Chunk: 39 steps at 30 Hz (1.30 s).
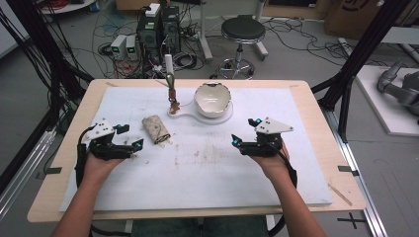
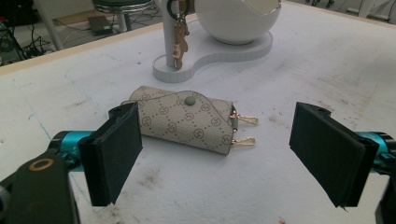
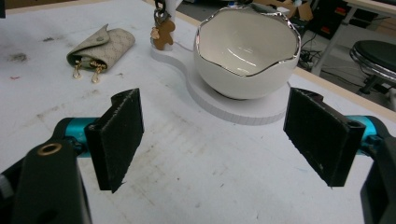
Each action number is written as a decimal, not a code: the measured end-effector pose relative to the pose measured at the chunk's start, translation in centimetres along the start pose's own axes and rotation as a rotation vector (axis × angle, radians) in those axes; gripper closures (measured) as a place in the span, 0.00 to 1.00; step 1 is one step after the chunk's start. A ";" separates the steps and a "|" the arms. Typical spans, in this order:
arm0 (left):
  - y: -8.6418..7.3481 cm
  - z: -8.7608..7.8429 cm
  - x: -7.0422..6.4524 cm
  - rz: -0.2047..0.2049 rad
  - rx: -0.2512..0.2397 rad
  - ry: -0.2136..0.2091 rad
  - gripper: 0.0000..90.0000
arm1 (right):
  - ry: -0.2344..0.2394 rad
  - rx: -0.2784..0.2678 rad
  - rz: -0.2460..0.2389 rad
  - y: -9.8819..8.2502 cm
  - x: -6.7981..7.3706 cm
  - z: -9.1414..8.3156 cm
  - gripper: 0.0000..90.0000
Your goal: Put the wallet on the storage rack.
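Step in hand: the left claw [image 1: 127, 138] is lining up on the key pouch [image 2: 187, 119], which is lying flat just ahead of its jaws; I judge this an approach, with no grasp made yet.
Left claw: it is standing wide open and holding nothing, one pad close beside the pouch's rounded end.
Right claw: the right claw [image 1: 243, 133] is hovering wide open and empty over the right half of the worktop [image 1: 64, 148], pointing toward the bowl [image 3: 247, 51].
Key pouch: it is resting left of the worktop's middle, flap snapped shut, gold clips [image 2: 245, 130] poking out of one end (the end turned away from the left claw).
Next move: probably easing the left claw forward so both pads straddle the pouch's body, then closing gently, keeping clear of the clips.
Stand: a white base [image 1: 217, 118] toward the far edge is carrying the bowl and a post with a keyring [image 1: 172, 94] hanging on it.
Surface: a white mat [image 1: 207, 182], scuffed and stained, is covering most of the worktop.
Room: a stool [image 1: 242, 32], computer boxes and loose cables are sitting on the floor beyond the far edge.
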State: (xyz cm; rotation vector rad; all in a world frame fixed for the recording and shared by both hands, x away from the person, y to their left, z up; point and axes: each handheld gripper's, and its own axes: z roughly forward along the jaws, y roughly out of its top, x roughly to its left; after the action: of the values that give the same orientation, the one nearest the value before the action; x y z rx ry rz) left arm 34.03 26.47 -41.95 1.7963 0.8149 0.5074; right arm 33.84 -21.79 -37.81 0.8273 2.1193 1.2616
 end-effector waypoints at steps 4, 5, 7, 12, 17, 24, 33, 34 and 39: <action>0.0 -0.5 0.0 -0.005 -0.001 0.001 0.19 | -0.010 -0.010 0.010 0.2 0.1 -0.3 0.23; 0.0 -0.7 0.0 -0.002 -0.002 0.002 0.19 | -0.010 -0.015 0.012 0.3 0.1 -0.3 0.23; 0.0 -0.8 0.0 -0.003 -0.004 0.004 0.19 | -0.015 -0.017 0.016 0.4 0.2 -0.5 0.23; 0.0 -1.9 0.1 -0.009 -0.016 0.012 0.19 | -0.028 -0.019 0.024 0.5 0.5 -0.6 0.23; -0.2 -2.8 0.1 -0.012 -0.019 0.018 0.19 | -0.029 -0.015 0.030 0.7 1.1 -0.3 0.23; -0.4 -3.7 0.3 -0.012 -0.021 0.018 0.19 | -0.015 -0.009 0.032 2.0 2.3 1.3 0.23; -0.7 -3.5 0.5 -0.007 -0.002 0.009 0.19 | -0.007 -0.001 0.020 3.1 3.9 3.0 0.23; -0.7 -3.5 0.5 -0.007 -0.002 0.009 0.19 | -0.007 -0.001 0.020 3.1 3.9 3.0 0.23; -0.7 -3.8 0.5 -0.005 -0.008 0.008 0.19 | 0.008 -0.008 0.005 4.0 4.4 3.8 0.23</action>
State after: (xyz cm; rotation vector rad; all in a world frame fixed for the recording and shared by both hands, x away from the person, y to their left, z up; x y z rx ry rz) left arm 31.62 29.40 -41.23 1.7859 0.8211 0.5141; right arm 34.46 -14.87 -36.38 0.8257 2.1182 1.2768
